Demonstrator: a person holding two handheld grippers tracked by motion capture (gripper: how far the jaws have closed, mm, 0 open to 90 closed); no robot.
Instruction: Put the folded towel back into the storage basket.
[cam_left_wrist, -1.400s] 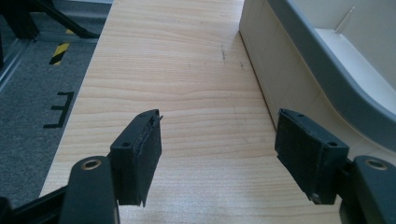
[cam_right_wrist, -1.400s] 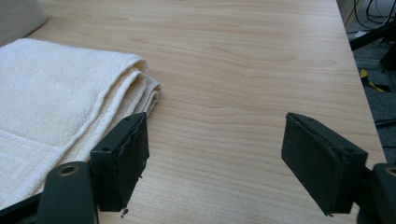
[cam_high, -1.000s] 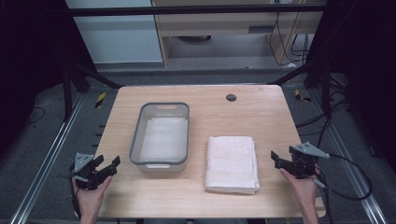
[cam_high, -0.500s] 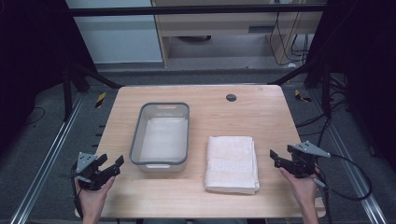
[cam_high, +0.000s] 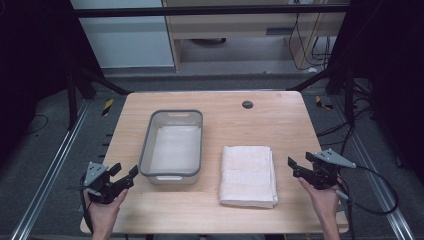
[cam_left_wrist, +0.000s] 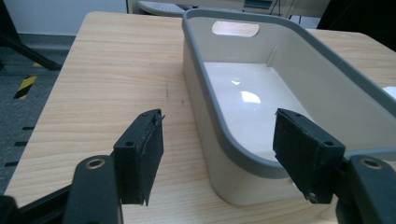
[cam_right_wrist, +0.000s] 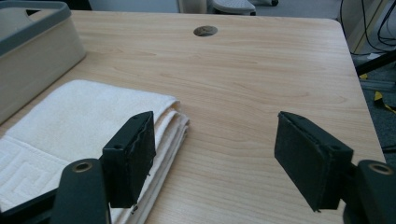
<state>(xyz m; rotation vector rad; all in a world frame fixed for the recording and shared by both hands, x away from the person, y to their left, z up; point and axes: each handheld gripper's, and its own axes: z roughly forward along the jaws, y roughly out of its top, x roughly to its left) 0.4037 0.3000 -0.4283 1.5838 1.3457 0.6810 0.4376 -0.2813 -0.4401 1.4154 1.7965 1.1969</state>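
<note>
A grey-rimmed plastic bin (cam_high: 172, 145) stands empty on the wooden table (cam_high: 225, 120), left of centre. A folded white towel (cam_high: 248, 175) lies flat to its right. My left gripper (cam_high: 125, 176) is open at the table's front left corner, jaws pointing at the bin's near left corner (cam_left_wrist: 224, 154). At the front right, my right gripper (cam_high: 299, 166) is open too, a short way right of the towel's edge (cam_right_wrist: 173, 121). Nothing sits between either pair of jaws.
A round cable hole (cam_high: 247, 104) is set in the table near the far edge. Dark frame posts and cables (cam_high: 350, 100) stand around the table on a grey floor. Bare wood (cam_right_wrist: 261, 84) stretches beyond the right gripper.
The left gripper has shifted slightly right toward the bin's near corner. The right gripper has barely moved. Bin and towel are where they were.
</note>
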